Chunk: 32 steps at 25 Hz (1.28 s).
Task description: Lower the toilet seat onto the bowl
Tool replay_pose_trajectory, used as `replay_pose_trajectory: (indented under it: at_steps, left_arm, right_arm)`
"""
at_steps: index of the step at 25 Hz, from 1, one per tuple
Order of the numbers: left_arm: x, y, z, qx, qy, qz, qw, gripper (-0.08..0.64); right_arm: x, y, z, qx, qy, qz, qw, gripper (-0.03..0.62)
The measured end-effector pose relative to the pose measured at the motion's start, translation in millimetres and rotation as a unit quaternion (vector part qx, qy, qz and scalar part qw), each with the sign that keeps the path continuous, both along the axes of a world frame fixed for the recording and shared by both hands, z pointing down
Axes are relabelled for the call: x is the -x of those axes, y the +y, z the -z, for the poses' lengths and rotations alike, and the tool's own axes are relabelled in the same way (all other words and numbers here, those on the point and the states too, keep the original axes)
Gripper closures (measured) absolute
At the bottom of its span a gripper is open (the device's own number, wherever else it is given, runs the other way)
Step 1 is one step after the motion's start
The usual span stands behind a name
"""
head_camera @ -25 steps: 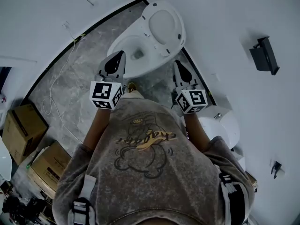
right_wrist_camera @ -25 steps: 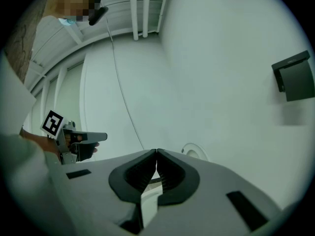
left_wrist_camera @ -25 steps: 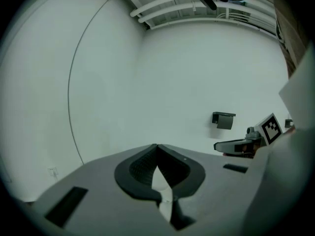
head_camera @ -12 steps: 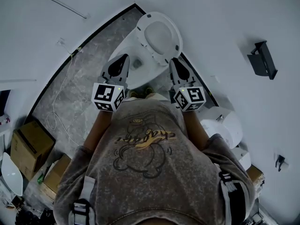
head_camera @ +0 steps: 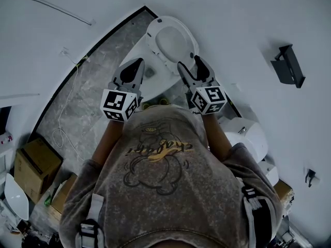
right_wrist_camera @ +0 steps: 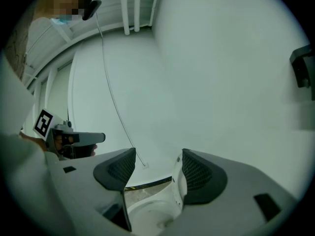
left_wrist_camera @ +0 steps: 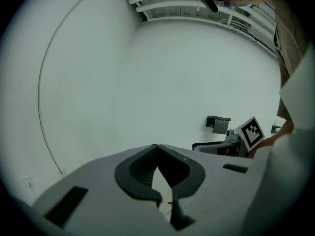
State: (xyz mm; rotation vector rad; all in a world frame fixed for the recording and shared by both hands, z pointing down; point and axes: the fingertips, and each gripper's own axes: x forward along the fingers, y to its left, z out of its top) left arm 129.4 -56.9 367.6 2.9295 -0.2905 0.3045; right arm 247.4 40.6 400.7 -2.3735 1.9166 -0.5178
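The white toilet stands at the top of the head view, its seat (head_camera: pixel 173 37) raised upright against the wall above the bowl (head_camera: pixel 147 74). My left gripper (head_camera: pixel 137 62) hovers over the bowl's left rim, jaws shut with nothing in them (left_wrist_camera: pixel 156 145). My right gripper (head_camera: pixel 190 63) is at the seat's right lower edge; its jaws have just been opening and stand wide (right_wrist_camera: pixel 158 152). In the right gripper view the upright seat's edge (right_wrist_camera: pixel 176 191) shows in the gap, close by the right-hand pad (right_wrist_camera: pixel 197 173), with the bowl (right_wrist_camera: pixel 145 215) below. No pad presses on it.
Grey marble floor (head_camera: pixel 88 97) curves along a white wall. Cardboard boxes (head_camera: pixel 33 161) and a loose white cable (head_camera: pixel 64 133) lie at the left. A black holder (head_camera: pixel 287 63) hangs on the right wall, and a white round fixture (head_camera: pixel 248 136) sits by my right elbow.
Both grippers have moved forward toward the toilet. The right gripper's jaws, shut in the earlier frames, now stand open beside the raised seat. The left stays shut.
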Motion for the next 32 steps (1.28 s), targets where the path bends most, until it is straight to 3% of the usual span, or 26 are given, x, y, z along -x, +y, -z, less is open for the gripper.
replay_pose_trajectory:
  at_steps: [9, 20, 32]
  left_arm:
    - [-9.4, -2.7, -4.2, -0.003, -0.01, -0.004, 0.9999, 0.551]
    - [-16.1, -7.2, -15.8, 0.006, -0.027, 0.005, 0.9996, 0.551]
    - [-19.0, -14.6, -21.8, 0.017, -0.038, 0.015, 0.999, 0.551]
  right_arm:
    - [-35.0, -41.6, -34.8, 0.071, 0.006, 0.043, 0.997, 0.307]
    - [-105.0, -92.0, -88.9, 0.144, 0.02, 0.032, 0.989, 0.307]
    - [-119.9, -116.6, -133.3, 0.208, 0.033, 0.066, 0.975, 0.307]
